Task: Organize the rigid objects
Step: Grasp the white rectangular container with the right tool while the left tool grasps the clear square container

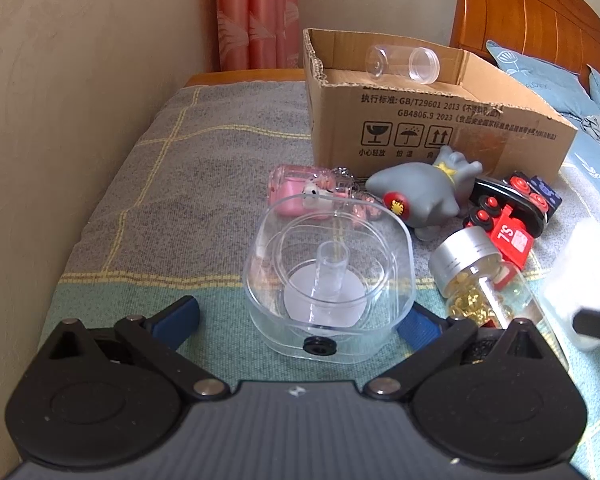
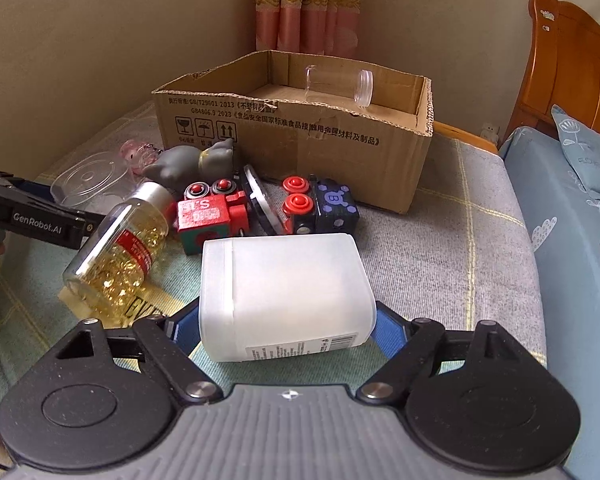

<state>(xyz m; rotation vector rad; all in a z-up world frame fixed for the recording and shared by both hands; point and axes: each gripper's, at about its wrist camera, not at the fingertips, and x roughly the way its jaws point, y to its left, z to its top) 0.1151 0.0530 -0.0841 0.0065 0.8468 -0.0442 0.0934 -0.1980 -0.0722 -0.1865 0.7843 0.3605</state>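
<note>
A frosted white plastic container (image 2: 284, 288) lies on its side on the bed cover. My right gripper (image 2: 286, 332) has a blue pad against each of its sides and is shut on it. My left gripper (image 1: 300, 316) stands open around a clear plastic tub (image 1: 328, 276) with a centre post; its left finger (image 1: 180, 314) is well clear of the tub. A cardboard box (image 1: 440, 128) stands behind the tub, with a clear jar (image 1: 400, 64) lying inside. The same box (image 2: 300, 136) and jar (image 2: 340, 84) show in the right wrist view.
Between the grippers and the box lie a pill bottle with a silver cap (image 2: 120, 248), a grey toy figure (image 1: 420, 192), a pink keychain case (image 1: 292, 188), a red toy train (image 2: 212, 212) and a dark block with red buttons (image 2: 324, 204). A wall stands left and a blue pillow (image 2: 580, 208) right.
</note>
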